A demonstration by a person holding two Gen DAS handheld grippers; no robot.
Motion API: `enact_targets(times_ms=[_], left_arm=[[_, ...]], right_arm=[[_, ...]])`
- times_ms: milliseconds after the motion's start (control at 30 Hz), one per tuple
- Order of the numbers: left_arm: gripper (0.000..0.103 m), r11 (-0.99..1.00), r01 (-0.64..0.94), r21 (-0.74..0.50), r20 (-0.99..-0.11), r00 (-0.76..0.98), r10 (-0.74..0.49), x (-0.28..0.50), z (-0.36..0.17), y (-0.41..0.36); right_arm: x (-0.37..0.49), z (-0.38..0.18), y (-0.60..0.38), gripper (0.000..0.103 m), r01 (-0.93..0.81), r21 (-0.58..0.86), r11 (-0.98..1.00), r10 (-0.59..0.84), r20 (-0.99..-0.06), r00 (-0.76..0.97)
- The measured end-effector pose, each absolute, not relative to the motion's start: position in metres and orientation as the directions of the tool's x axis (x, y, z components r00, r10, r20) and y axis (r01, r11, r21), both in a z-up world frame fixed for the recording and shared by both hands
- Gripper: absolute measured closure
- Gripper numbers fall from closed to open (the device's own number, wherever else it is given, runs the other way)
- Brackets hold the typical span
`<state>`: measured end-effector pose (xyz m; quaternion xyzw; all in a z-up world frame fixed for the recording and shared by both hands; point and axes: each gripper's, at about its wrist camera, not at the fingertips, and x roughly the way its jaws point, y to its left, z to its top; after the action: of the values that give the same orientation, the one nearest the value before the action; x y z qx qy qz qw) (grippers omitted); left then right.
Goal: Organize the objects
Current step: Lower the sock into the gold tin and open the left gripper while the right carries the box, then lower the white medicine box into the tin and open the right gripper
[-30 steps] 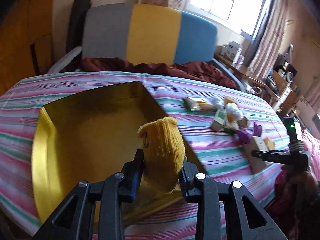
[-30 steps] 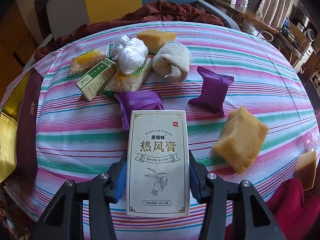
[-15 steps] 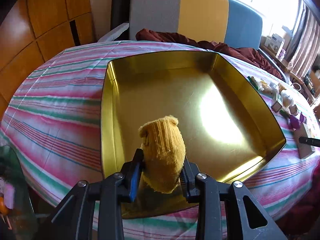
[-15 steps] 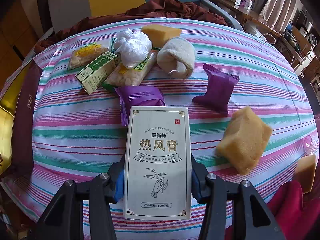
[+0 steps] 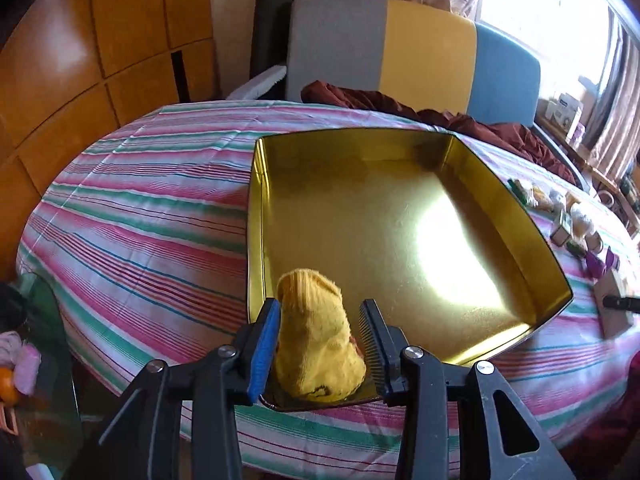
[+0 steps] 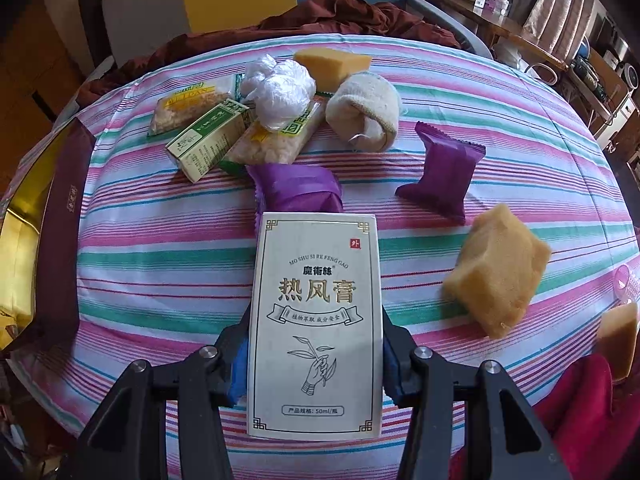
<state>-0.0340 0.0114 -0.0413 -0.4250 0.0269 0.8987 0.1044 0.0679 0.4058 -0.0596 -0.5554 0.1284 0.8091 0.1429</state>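
In the left wrist view a yellow knitted sock roll (image 5: 320, 340) sits at the near corner of the gold tin tray (image 5: 516, 216). My left gripper (image 5: 320, 316) has its jaws spread, with a gap beside the right pad, so it is open around the sock. In the right wrist view my right gripper (image 6: 316, 344) is shut on a white carton with Chinese print (image 6: 316, 320), held above the striped tablecloth (image 6: 160, 240). Beyond it lie two purple packets (image 6: 440, 168), a cream sock roll (image 6: 366, 110), yellow sponges (image 6: 496, 272) and a green box (image 6: 208, 136).
A crumpled plastic bag (image 6: 278, 90) and snack packs (image 6: 188, 104) lie at the far side. The tray's edge (image 6: 24, 240) shows at the left of the right wrist view. A striped chair (image 5: 400, 48) with a maroon cloth (image 5: 440, 116) stands behind the table.
My left gripper has spread its jaws and let go of the yellow sock, which now rests lower in the tray's near corner. The right gripper keeps the carton almost still.
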Motion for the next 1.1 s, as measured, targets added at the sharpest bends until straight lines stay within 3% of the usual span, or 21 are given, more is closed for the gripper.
enact_targets(times_ms=[167,467,733,933,1100], left_arm=[[0.040,-0.979,-0.190,-0.070,-0.719,-0.670,0.181,-0.030,-0.022,0.009],[0.040,-0.980,-0.152,-0.132,-0.706,-0.679,0.200,-0.032,-0.016,-0.007],[0.036,-0.980,-0.099,-0.171,-0.688,-0.700,0.191,-0.029,-0.014,-0.031],[0.035,-0.979,-0.044,-0.201,-0.687,-0.706,0.173,-0.029,-0.017,-0.056],[0.035,-0.976,-0.006,-0.217,-0.698,-0.698,0.160,-0.028,-0.025,-0.075]], right_arm=[[0.083,-0.059,0.379,0.052,-0.323,0.099,-0.941,0.023,-0.935,-0.353],[0.091,-0.021,0.332,0.052,-0.191,0.156,-0.969,-0.056,-0.894,-0.444],[0.025,0.029,0.232,0.052,0.103,0.140,-0.985,-0.173,-0.839,-0.516],[-0.026,0.000,0.136,0.052,0.267,0.160,-0.950,-0.266,-0.861,-0.433],[-0.049,-0.040,0.079,0.052,0.319,0.133,-0.938,-0.253,-0.894,-0.370]])
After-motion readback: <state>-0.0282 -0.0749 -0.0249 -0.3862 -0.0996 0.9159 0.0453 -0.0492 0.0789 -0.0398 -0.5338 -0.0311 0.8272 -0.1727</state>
